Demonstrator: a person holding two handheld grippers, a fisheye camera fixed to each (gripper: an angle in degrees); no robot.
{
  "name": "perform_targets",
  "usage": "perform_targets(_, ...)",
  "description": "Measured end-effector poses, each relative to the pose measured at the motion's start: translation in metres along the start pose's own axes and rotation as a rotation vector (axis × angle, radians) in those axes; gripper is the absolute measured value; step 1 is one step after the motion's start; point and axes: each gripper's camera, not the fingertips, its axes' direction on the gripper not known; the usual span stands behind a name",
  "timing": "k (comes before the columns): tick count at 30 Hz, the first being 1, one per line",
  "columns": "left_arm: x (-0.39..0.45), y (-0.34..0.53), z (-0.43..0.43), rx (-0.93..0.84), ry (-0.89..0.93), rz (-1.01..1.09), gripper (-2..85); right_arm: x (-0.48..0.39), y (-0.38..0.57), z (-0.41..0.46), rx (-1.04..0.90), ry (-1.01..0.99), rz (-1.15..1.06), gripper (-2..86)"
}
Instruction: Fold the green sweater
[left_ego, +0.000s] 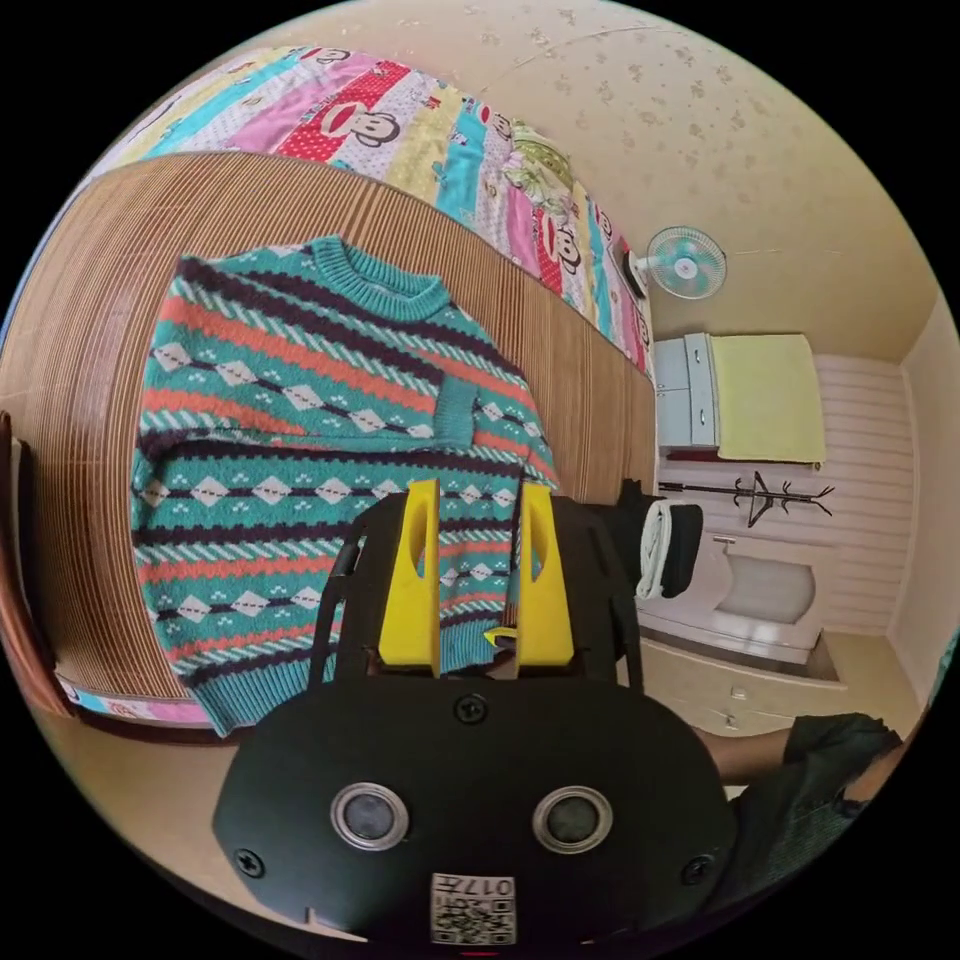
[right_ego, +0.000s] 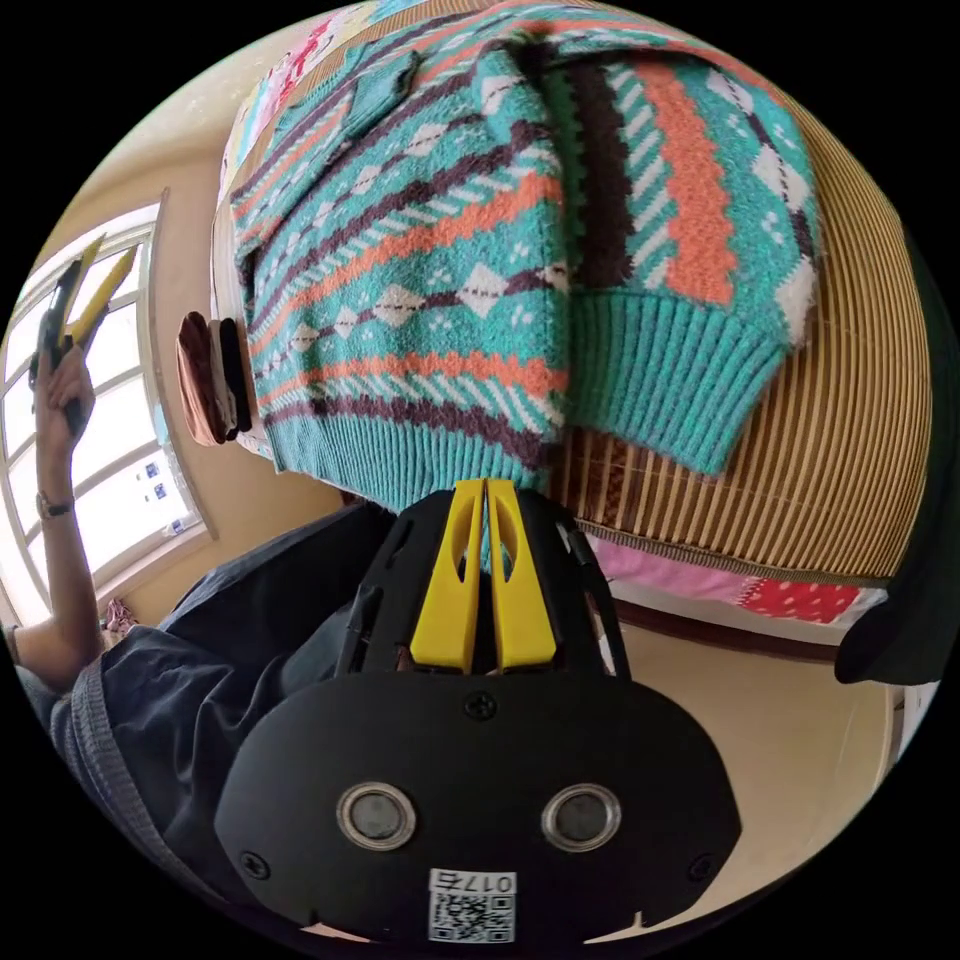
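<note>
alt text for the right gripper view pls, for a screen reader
The right gripper, yellow jaws closed together, sits at the hem of a green patterned sweater spread on a bamboo mat. A raised hand holds the left gripper near a window.

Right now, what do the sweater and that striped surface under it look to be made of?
The green sweater looks like thick, fuzzy knitted yarn, probably wool or acrylic: ribbed cuffs and hem, woven-in patterns. The mat beneath looks like bamboo or reed slats, judging by its fine parallel strips and matte golden-brown tone.
</note>
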Motion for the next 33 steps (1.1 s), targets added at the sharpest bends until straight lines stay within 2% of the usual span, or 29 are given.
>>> perform_targets(3,-0.032,0.011,0.000,-0.056,-0.042,-0.067,11.5,0.026,0.007,-0.023,0.108,-0.073,0.114,1.8)
perform_targets(6,-0.030,0.025,-0.001,-0.074,-0.083,-0.036,10.4,0.076,0.026,-0.053,0.353,-0.353,0.409,4.5)
perform_targets(8,-0.020,0.034,0.007,-0.111,-0.107,-0.002,10.0,0.121,0.049,-0.056,0.551,-0.685,0.686,10.1)
perform_targets(9,-0.013,0.040,0.013,-0.137,-0.116,0.014,10.0,0.130,0.054,-0.053,0.602,-0.772,0.751,11.2)
perform_targets(11,-0.003,0.048,0.023,-0.168,-0.111,0.036,9.9,0.152,0.072,-0.031,0.746,-1.117,1.001,14.1)
perform_targets(12,0.002,0.052,0.030,-0.186,-0.096,0.044,9.9,0.153,0.074,-0.024,0.764,-1.197,1.056,14.4)
perform_targets(14,0.007,0.059,0.038,-0.205,-0.069,0.042,9.9,0.145,0.070,0.000,0.835,-1.558,1.179,15.2)
perform_targets(16,0.012,0.067,0.046,-0.225,-0.036,0.037,10.0,0.132,0.053,0.000,0.868,-1.730,1.171,15.6)
perform_targets(21,0.013,0.078,0.056,-0.280,-0.041,0.047,9.9,0.128,-0.007,-0.045,0.879,-1.548,1.129,15.3)
perform_targets(24,0.006,0.082,0.054,-0.281,-0.055,0.033,9.9,0.138,-0.047,-0.053,0.761,-1.396,1.231,12.8)
perform_targets(25,0.002,0.084,0.051,-0.275,-0.055,0.020,9.9,0.132,-0.054,-0.060,0.688,-1.326,1.322,8.6)
perform_targets(27,-0.004,0.088,0.044,-0.256,-0.048,0.006,9.8,0.109,-0.056,-0.105,0.813,-1.100,1.304,5.3)
perform_targets(29,-0.010,0.094,0.040,-0.240,-0.050,-0.003,9.7,0.034,-0.083,-0.193,0.941,-0.596,0.940,3.9)
perform_targets(30,-0.014,0.098,0.038,-0.234,-0.058,-0.014,9.6,0.001,-0.089,-0.211,0.959,-0.440,0.854,3.8)
perform_targets(32,-0.022,0.105,0.039,-0.229,-0.058,-0.032,9.5,-0.141,-0.110,-0.232,1.034,0.097,0.479,3.6)
perform_targets(33,-0.026,0.109,0.040,-0.220,-0.048,-0.039,9.5,-0.176,-0.117,-0.225,1.041,0.199,0.355,3.6)
